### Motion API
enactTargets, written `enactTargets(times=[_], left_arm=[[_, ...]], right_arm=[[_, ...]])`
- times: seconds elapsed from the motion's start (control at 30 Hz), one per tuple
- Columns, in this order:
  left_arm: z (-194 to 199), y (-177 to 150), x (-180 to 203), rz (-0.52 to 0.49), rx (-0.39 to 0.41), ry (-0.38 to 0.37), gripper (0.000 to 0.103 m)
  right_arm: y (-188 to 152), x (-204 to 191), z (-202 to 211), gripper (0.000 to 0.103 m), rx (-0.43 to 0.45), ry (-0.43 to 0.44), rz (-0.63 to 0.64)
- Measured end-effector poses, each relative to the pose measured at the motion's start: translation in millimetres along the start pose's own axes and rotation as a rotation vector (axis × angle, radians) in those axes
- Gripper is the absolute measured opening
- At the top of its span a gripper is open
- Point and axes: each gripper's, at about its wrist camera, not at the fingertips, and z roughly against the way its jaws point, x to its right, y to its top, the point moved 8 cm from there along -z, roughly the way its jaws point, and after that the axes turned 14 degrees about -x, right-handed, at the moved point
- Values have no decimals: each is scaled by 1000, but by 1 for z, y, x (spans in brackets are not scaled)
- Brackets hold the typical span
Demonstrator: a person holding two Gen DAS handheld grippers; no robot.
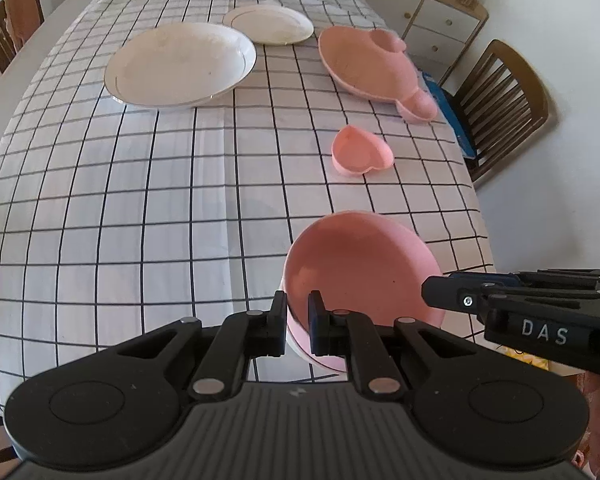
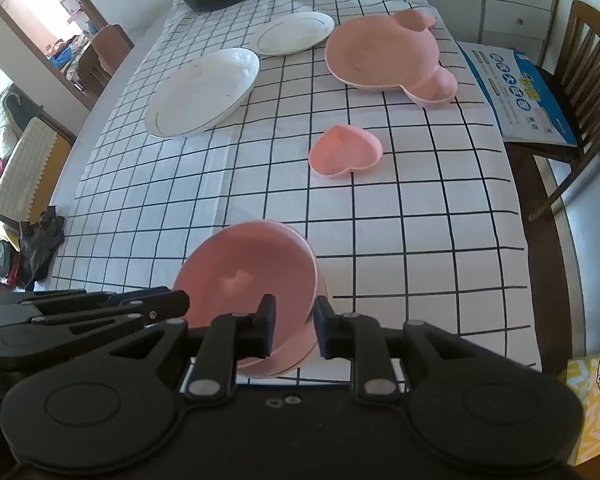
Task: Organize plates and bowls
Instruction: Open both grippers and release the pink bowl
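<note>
**Two grippers at a pink bowl's rim**

Pink bowl tilts at the bench's near edge. Left gripper pinches its thin rim; right gripper straddles the opposite rim, fingers slightly apart. It looks light, rigid plastic, likely slippery; the rim suits gripping.

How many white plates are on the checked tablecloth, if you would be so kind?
2. The larger white plate lies mid-table on the left; the smaller white plate lies just beyond it, left of the pink bear-shaped dish. None seems hidden.
</note>
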Motion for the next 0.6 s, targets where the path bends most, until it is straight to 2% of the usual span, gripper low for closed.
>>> enactTargets(times=[0.13, 0.33, 0.43, 0.53, 0.6], left_arm=[[11, 2, 6, -30, 38, 10, 11], [22, 9, 12, -56, 79, 6, 11], [24, 14, 12, -55, 84, -7, 16], [26, 20, 13, -53, 94, -19, 38], [28, 25, 13, -48, 109, -21, 60]], right_arm=[[1, -5, 6, 23, 13, 7, 24], [9, -9, 17, 33, 46, 6, 53], [14, -7, 22, 36, 62, -1, 58], [20, -2, 27, 36, 75, -7, 59], [24, 1, 29, 37, 81, -12, 61]])
